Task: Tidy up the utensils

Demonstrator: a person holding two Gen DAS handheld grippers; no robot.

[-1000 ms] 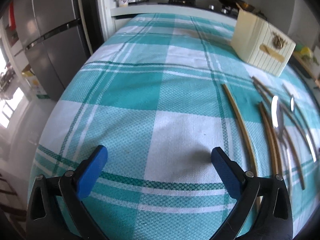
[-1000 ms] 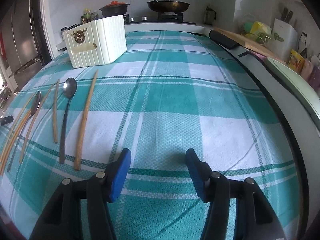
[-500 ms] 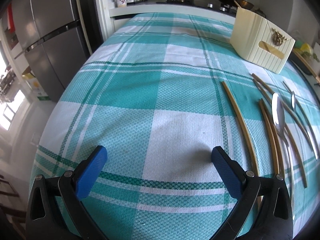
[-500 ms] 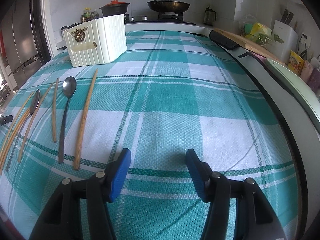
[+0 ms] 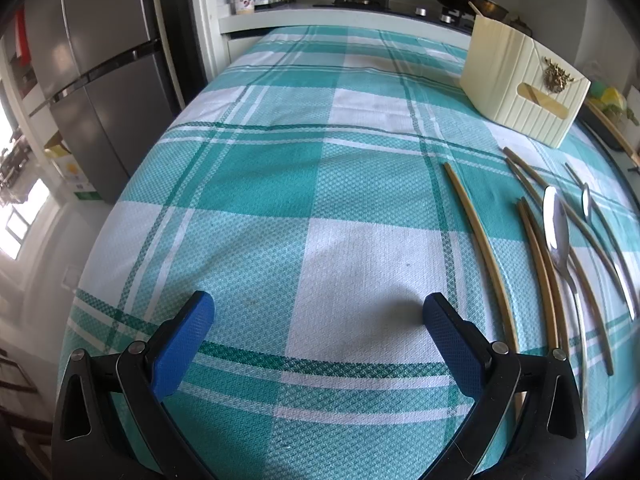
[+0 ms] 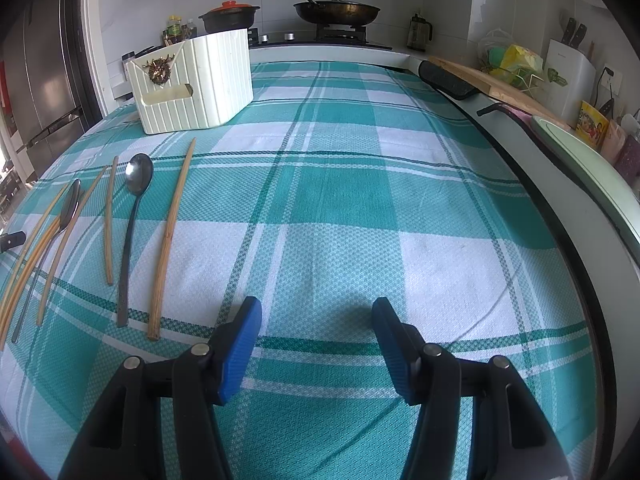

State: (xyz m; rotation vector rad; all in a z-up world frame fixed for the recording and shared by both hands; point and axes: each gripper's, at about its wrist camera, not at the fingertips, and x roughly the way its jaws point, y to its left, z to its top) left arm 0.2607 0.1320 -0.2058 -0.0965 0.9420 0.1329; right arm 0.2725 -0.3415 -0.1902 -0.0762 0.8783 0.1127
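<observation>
While both grippers hover empty, the left gripper (image 5: pixel 318 320) wide and the right gripper (image 6: pixel 316 316) half open, chopsticks (image 6: pixel 170 236) and spoons (image 6: pixel 134 216) lie on the surface (image 6: pixel 340 200) near the cream box (image 6: pixel 192 84). Thin, stiff and likely slippery, they suit a mid-shaft pinch. Nothing has shifted since earlier.

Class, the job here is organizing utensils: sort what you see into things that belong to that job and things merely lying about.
Belongs to the job:
chopsticks
large spoon
small spoon
cream holder box

Just lying about:
frying pan
black pot
cutting board
knife block
</observation>
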